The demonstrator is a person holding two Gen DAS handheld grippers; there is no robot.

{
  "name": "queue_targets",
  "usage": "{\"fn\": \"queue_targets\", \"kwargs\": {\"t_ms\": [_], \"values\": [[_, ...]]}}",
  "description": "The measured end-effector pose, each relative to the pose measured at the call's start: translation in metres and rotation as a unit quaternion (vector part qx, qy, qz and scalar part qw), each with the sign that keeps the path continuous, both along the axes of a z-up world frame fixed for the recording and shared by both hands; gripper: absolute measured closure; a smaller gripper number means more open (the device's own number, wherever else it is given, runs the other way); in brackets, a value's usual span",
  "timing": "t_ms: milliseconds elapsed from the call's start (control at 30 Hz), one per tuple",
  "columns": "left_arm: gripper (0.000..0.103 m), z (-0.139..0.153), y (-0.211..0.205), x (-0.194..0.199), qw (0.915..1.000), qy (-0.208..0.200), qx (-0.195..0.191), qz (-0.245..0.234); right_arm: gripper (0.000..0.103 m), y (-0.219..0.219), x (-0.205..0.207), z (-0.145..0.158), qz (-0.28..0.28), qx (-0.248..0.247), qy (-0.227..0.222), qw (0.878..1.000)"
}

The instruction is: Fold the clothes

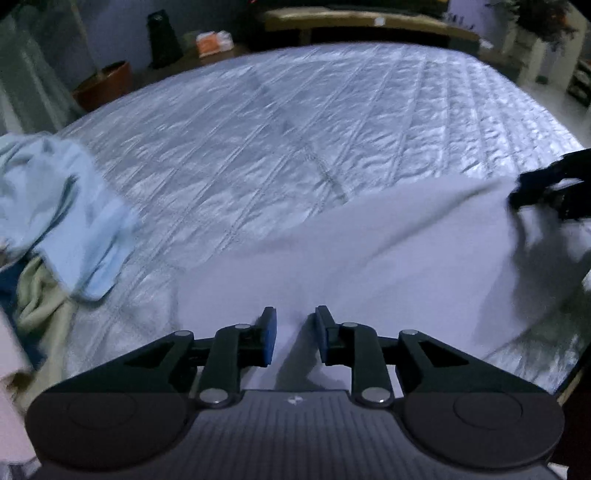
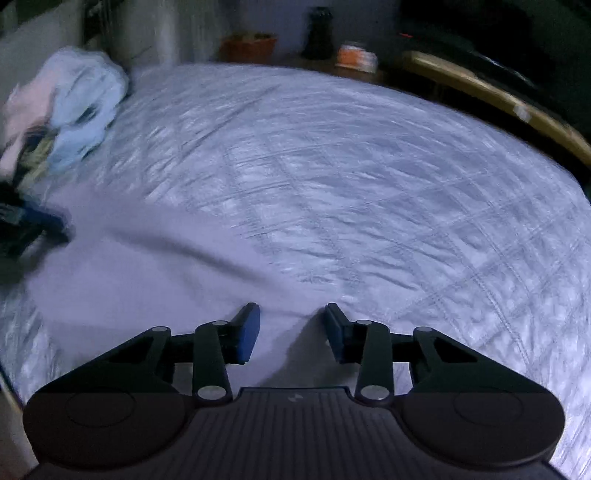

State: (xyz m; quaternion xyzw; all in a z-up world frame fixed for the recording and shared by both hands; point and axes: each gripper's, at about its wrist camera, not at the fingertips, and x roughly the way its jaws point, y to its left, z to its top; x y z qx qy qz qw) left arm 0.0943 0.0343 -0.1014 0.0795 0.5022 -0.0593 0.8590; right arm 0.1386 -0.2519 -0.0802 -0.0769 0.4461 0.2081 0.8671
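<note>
A plain white garment [image 1: 369, 251] lies spread on the quilted bed [image 1: 280, 122]. My left gripper [image 1: 294, 336] is open, its blue pads apart, with the garment's near edge between and under them. My right gripper [image 2: 291, 332] is also open over the same garment [image 2: 147, 266]. The right gripper shows blurred at the right edge of the left wrist view [image 1: 550, 188], at the garment's far corner. The left gripper shows blurred at the left edge of the right wrist view [image 2: 26, 229].
A pile of unfolded clothes, light blue [image 1: 62, 206] on top with beige and dark blue below, sits at the bed's left side [image 2: 77, 107]. An orange pot [image 1: 107, 83], a dark speaker [image 1: 162, 37] and a wooden bench [image 1: 362, 22] stand beyond the bed.
</note>
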Motion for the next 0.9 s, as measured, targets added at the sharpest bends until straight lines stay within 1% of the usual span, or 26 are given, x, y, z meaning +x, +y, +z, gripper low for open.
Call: {"fn": "queue_targets", "kwargs": {"t_ms": [67,100,133,167,200,233,267,300,367,433,467,500,533,567,600,633,667,733,767,833,900], "values": [[0.085,0.004,0.007,-0.007,0.9998,0.005,0.016,0.01,0.058,-0.015,-0.001,0.004,-0.034,0.014,-0.003,0.999],[0.085,0.007,0.007,-0.009,0.9996,0.002,0.026,0.015,0.057,-0.02,-0.004,0.007,-0.044,0.014,-0.012,0.999],[0.085,0.01,0.004,-0.009,0.9993,-0.009,0.033,0.016,0.055,-0.024,-0.009,0.01,-0.048,0.011,-0.022,0.999],[0.088,0.015,0.0,-0.01,0.9991,-0.026,0.034,0.008,0.055,-0.025,-0.014,0.013,-0.047,0.013,-0.03,0.998],[0.088,0.02,-0.004,-0.01,0.9986,-0.042,0.032,-0.001,0.055,-0.023,-0.019,0.014,-0.034,0.013,-0.038,0.999],[0.084,0.022,-0.013,-0.008,0.9983,-0.052,0.025,-0.013,0.056,-0.019,-0.024,0.014,-0.017,0.013,-0.046,0.999],[0.08,0.025,-0.021,-0.007,0.9976,-0.062,0.017,-0.025,0.055,-0.013,-0.027,0.012,0.002,0.004,-0.052,0.999],[0.08,0.027,-0.029,-0.005,0.9968,-0.07,0.011,-0.037,0.054,-0.006,-0.027,0.008,0.017,-0.014,-0.053,0.998],[0.08,0.02,-0.044,0.001,0.9962,-0.066,0.014,-0.055,0.053,0.0,-0.022,-0.004,0.02,-0.034,-0.034,0.999],[0.08,0.007,-0.046,0.003,0.9976,-0.03,0.034,-0.052,0.051,-0.008,-0.021,-0.01,0.008,-0.045,-0.03,0.998],[0.077,0.001,-0.039,0.005,0.9985,-0.013,0.033,-0.04,0.053,-0.015,-0.021,-0.01,0.0,-0.055,-0.032,0.998],[0.077,0.002,-0.029,0.009,0.9993,-0.012,0.023,-0.025,0.068,-0.027,-0.023,-0.006,-0.013,-0.054,-0.033,0.998],[0.081,0.002,-0.019,0.013,0.9995,-0.004,0.031,-0.005,0.067,-0.04,-0.025,-0.001,-0.028,-0.047,-0.034,0.998],[0.082,0.004,-0.01,0.013,0.999,-0.008,0.042,0.011,0.058,-0.056,-0.03,0.004,-0.057,-0.033,-0.037,0.997],[0.083,0.006,-0.003,0.014,0.9982,-0.011,0.053,0.026,0.043,-0.075,-0.035,0.01,-0.095,-0.016,-0.043,0.994],[0.084,0.008,0.003,0.016,0.9977,-0.015,0.052,0.04,0.041,-0.094,-0.04,0.014,-0.134,0.012,-0.04,0.99],[0.084,0.011,0.006,0.018,0.9972,-0.021,0.051,0.05,0.041,-0.111,-0.044,0.015,-0.169,0.049,-0.026,0.984],[0.085,0.02,-0.003,0.017,0.9967,-0.051,0.047,0.043,0.042,-0.14,-0.055,0.012,-0.219,0.116,0.002,0.969],[0.085,0.025,-0.008,0.016,0.9963,-0.065,0.042,0.035,0.042,-0.152,-0.061,0.01,-0.238,0.136,0.012,0.962],[0.08,0.034,-0.025,0.008,0.9957,-0.09,0.022,-0.005,0.038,-0.167,-0.074,0.001,-0.272,0.174,0.035,0.946],[0.079,0.035,-0.049,0.005,0.9929,-0.106,0.012,-0.052,0.038,-0.175,-0.086,-0.011,-0.299,0.216,0.064,0.927]]}}
